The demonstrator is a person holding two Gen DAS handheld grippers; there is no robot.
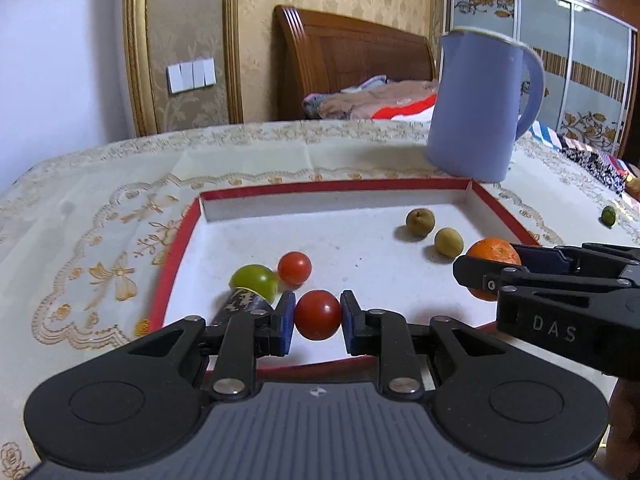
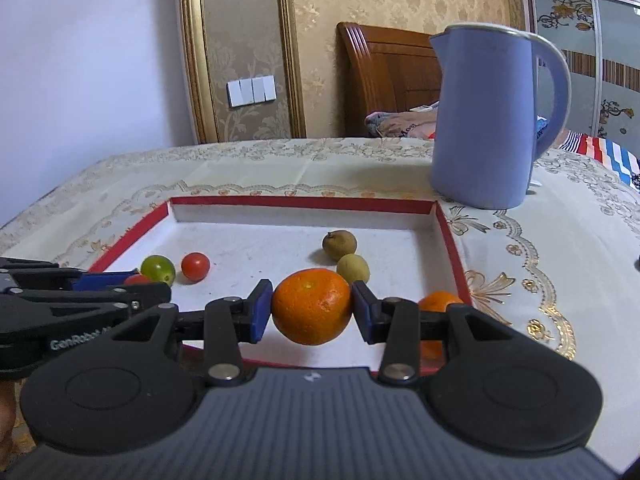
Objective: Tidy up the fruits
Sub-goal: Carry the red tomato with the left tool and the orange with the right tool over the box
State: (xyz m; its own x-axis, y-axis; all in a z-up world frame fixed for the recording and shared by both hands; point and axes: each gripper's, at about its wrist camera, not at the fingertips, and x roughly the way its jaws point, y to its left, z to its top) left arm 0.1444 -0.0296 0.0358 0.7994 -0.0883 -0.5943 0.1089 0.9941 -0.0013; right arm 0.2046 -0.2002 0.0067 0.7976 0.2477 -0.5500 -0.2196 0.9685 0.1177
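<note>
A red-rimmed white tray (image 1: 192, 236) (image 2: 452, 240) lies on the table. My left gripper (image 1: 318, 316) is shut on a red cherry tomato (image 1: 318, 314) over the tray's near left part. My right gripper (image 2: 312, 308) is shut on an orange tangerine (image 2: 312, 306) over the tray's near right; the tangerine also shows in the left wrist view (image 1: 494, 254). In the tray lie a second red tomato (image 1: 294, 267) (image 2: 195, 266), a green fruit (image 1: 254, 279) (image 2: 158, 269) and two brownish-green longans (image 1: 420, 222) (image 1: 449, 241) (image 2: 339, 245) (image 2: 352, 267). A second tangerine (image 2: 436, 302) sits behind my right finger.
A lilac jug (image 1: 476, 108) (image 2: 488, 120) stands behind the tray's far right corner. A small green fruit (image 1: 609, 214) lies on the patterned tablecloth right of the tray. A dark patterned object (image 1: 240, 306) sits by the tray's left rim. A bed and wardrobe stand beyond.
</note>
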